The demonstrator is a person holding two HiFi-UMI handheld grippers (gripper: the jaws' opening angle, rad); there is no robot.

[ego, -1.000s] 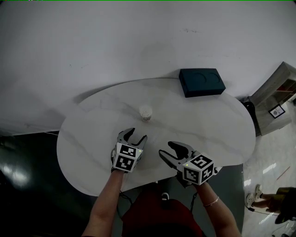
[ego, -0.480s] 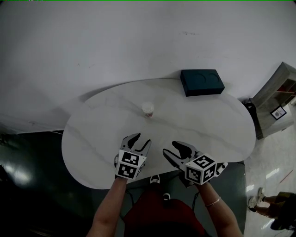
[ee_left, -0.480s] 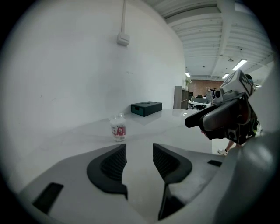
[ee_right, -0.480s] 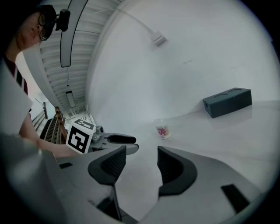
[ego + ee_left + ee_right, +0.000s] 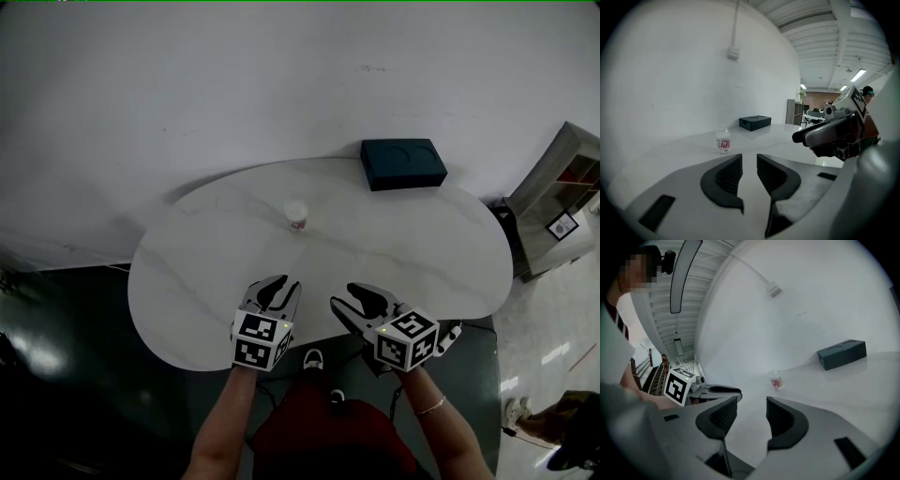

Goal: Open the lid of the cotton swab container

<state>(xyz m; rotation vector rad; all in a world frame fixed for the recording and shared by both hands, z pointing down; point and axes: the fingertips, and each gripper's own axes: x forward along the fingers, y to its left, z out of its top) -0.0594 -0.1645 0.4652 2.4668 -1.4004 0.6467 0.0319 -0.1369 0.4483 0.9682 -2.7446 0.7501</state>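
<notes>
The upright cotton swab container [image 5: 295, 214] stands at twelve o'clock from the nearer left tongs [image 5: 279, 287], eleven from the right tongs [image 5: 352, 298]; both are empty, jaws parted though they have just been closing.

Cotton swab container [image 5: 296, 214]: small clear round tub with a red-and-white label, lid on. Stands upright on the white table [image 5: 422, 253], slightly left of centre, toward the far edge.

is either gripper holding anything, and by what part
Nothing is held. The left gripper and right gripper have just been closing with nothing between their fingers; the cotton swab container stands untouched.
</notes>
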